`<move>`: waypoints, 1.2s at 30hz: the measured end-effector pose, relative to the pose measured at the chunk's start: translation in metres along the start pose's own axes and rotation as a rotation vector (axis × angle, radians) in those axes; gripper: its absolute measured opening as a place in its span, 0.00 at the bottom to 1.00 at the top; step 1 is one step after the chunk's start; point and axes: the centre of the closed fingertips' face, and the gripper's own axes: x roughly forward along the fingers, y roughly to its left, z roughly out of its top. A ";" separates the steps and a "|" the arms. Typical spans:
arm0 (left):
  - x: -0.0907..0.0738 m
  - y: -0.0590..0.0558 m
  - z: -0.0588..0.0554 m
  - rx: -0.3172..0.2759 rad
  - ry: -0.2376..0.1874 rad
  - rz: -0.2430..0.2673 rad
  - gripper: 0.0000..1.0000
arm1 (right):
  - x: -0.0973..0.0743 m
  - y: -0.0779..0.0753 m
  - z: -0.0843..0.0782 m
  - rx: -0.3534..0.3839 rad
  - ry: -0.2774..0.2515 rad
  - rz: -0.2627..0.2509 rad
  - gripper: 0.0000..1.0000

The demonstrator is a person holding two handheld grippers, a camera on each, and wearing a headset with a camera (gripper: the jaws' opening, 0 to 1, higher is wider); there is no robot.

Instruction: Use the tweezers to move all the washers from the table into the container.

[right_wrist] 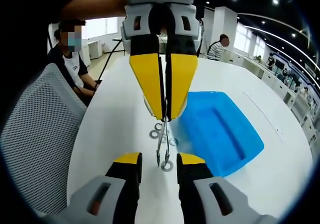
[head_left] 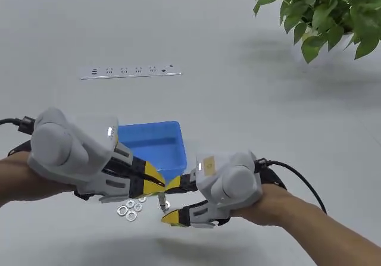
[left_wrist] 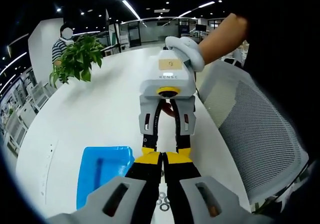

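At 9 o'clock in the head view we see the left gripper (head_left: 158,182), its yellow-tipped jaws pressed narrow on the upper end of the slim silver metal tweezers (head_left: 162,202). At 7 o'clock from those jaws, the small silver ring-shaped metal washers (head_left: 131,209) lie in a loose cluster on the plain white table (head_left: 250,135). We make out none of them inside the shallow blue rectangular plastic container (head_left: 152,127), which sits near the cluster, at 12 o'clock from it.

The tweezers hang steeply. Their long axis runs from the left gripper's jaws down to the tabletop, tips lowest. In the right gripper view one washer lies right at those tips, and the others rest just beyond it at 12 o'clock. We cannot tell whether the tips pinch that washer or only stand beside it.

Further right, the right gripper (head_left: 171,202) faces the left one. Its jaws are spread wide, one on either side of the tweezers' legs, and we see no contact with them. It carries nothing.

We judge that the coming move turns on this straddle. The legs stand between the right gripper's wide jaws, so that gripper is the one placed to squeeze the tips shut on the nearest washer while the left gripper steadies the top. The carry would then go toward 12 o'clock, a short way over the container's near wall.
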 end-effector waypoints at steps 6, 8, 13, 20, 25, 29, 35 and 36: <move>0.000 0.001 -0.001 -0.015 0.002 0.000 0.06 | 0.004 -0.003 0.001 -0.008 0.015 -0.016 0.21; 0.001 0.003 -0.001 -0.017 0.004 0.005 0.06 | 0.004 -0.003 0.003 -0.001 0.008 -0.019 0.20; 0.002 0.005 -0.001 -0.024 0.007 0.006 0.06 | 0.003 -0.008 0.008 0.022 -0.017 -0.045 0.15; 0.004 0.005 -0.001 -0.031 0.009 0.006 0.06 | 0.004 -0.007 0.006 0.026 -0.009 -0.042 0.11; 0.005 0.005 -0.001 -0.039 0.008 0.007 0.06 | 0.004 -0.007 0.006 0.049 -0.014 -0.046 0.09; 0.005 0.005 -0.001 -0.040 0.009 0.009 0.06 | 0.004 -0.008 0.006 0.054 -0.014 -0.048 0.09; 0.004 0.004 -0.002 -0.036 0.014 0.012 0.06 | 0.004 -0.008 0.007 0.048 -0.008 -0.050 0.08; 0.004 0.004 -0.002 -0.034 0.015 0.013 0.06 | 0.004 -0.008 0.007 0.047 -0.007 -0.052 0.08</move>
